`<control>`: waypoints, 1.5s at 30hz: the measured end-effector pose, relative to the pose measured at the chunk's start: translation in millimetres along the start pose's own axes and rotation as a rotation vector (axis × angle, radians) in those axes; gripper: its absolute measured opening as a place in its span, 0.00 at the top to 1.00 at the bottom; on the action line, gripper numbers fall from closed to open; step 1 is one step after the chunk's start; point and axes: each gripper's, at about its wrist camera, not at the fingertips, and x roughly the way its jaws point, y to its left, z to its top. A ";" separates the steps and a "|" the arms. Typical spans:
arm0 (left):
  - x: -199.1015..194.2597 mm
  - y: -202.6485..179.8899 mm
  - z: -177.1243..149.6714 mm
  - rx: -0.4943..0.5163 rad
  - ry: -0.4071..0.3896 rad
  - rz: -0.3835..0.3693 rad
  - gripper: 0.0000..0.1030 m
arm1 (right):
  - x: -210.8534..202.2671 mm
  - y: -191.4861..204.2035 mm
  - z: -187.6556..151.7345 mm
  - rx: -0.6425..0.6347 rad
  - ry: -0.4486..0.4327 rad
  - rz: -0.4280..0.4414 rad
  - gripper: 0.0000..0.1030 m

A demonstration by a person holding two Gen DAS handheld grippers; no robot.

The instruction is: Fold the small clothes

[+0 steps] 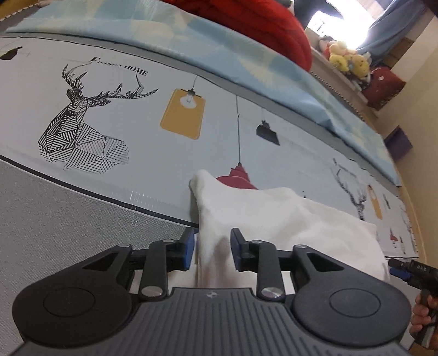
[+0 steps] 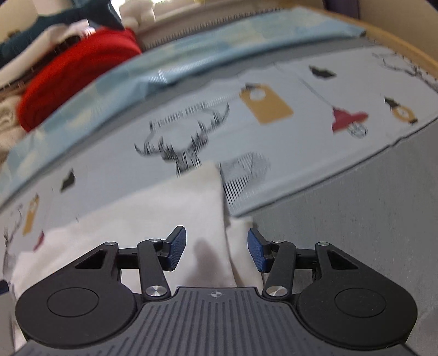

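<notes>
The left gripper (image 1: 210, 250) is held low and level, its blue ribbed pads spread apart on either side of a raised fold of the white cloth (image 1: 276, 219) without pinching it. The right gripper (image 2: 216, 247) is also low, its textured blue pads wide apart, straddling the cloth's (image 2: 175, 208) edge, with nothing clamped. In the left view the right gripper's black tip (image 1: 403, 267) shows at the far right edge beside the cloth, held by a hand (image 1: 423, 317).

The cloth is soft, matte and slightly rumpled, lying in a rough wedge with one corner peaked up. It rests on a smooth printed sheet (image 1: 153, 153) with line-drawn deer, mustard tags and red lamps, bordered nearer by a grey woven strip (image 1: 68, 208). Beyond lies a pale blue folded blanket (image 1: 246, 57), then a thick red knit (image 1: 273, 24), and yellow plush toys (image 1: 347, 59) farther back
</notes>
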 end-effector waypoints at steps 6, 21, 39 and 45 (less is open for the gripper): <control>3.9 -4.5 -3.6 0.042 -0.002 0.029 0.75 | 7.9 14.2 -8.8 -0.092 0.033 -0.031 0.81; -64.3 0.4 3.5 0.089 -0.116 0.073 0.99 | -31.5 31.3 -6.8 -0.168 -0.134 0.064 0.96; -52.2 -7.3 -73.2 0.189 0.376 -0.022 0.61 | -42.0 -23.6 -57.3 -0.169 0.202 0.051 0.62; -75.1 -15.2 -80.9 0.269 0.343 -0.017 0.94 | -58.6 -29.2 -59.5 -0.181 0.178 0.082 0.97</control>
